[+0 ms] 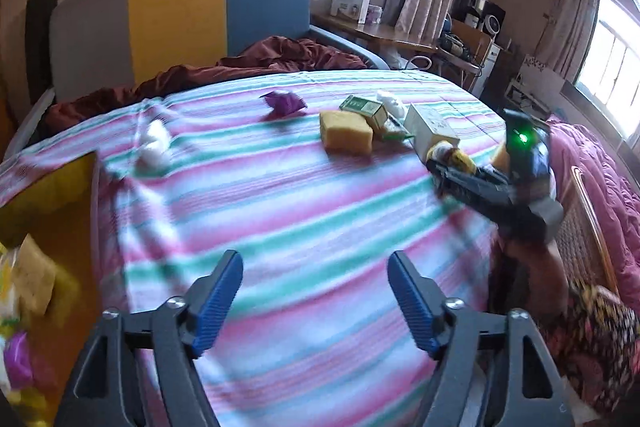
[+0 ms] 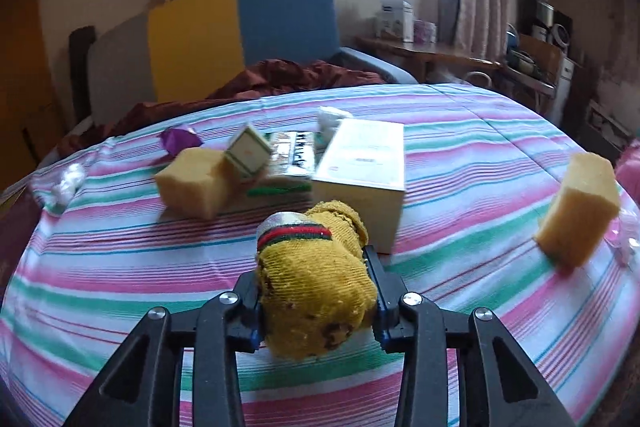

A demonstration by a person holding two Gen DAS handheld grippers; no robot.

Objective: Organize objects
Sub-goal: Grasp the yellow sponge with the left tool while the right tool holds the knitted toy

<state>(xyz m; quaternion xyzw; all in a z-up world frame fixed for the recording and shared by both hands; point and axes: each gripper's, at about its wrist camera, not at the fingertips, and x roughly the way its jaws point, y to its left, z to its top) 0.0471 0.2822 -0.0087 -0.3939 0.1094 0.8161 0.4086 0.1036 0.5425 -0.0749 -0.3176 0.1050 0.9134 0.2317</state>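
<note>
While my right gripper (image 2: 316, 303) is clamped on the rolled mustard sock (image 2: 316, 279), with its red and green band facing forward, my left gripper (image 1: 316, 303) hangs apart and empty over the striped bedspread (image 1: 304, 195). From the left wrist view I read the sock at about 2 o'clock, held clear of the cloth, and a yellow box (image 1: 60, 211) at 9 o'clock that already contains a sponge and a purple scrap, so I judge that box to be the collecting place, though I cannot confirm it. Risk one: the sock is soft and bulges past the pads; a fast swing across the bed could let it squirm loose and drop short. Risk two: the carry path crosses the cluster at 12 o'clock, namely the yellow sponge (image 2: 192, 183), small green-edged carton (image 2: 248, 151), and white carton (image 2: 360, 167), which sit touching one another; a low pass could knock the tilted carton over. Risk three: both grippers converging on the box side could clash. A second sponge (image 2: 576, 207) sits well apart at 3 o'clock in the right wrist view, near the bed edge. A purple wrapper (image 1: 284, 101) and white wad (image 1: 154, 143) lie toward 11 o'clock. Surface is a soft, rumpled quilt, poor for stable placing. Room: grey, yellow and blue headboard (image 1: 180, 15), maroon blanket bunched beneath it, curtained windows, cluttered desk at 1 o'clock.
</note>
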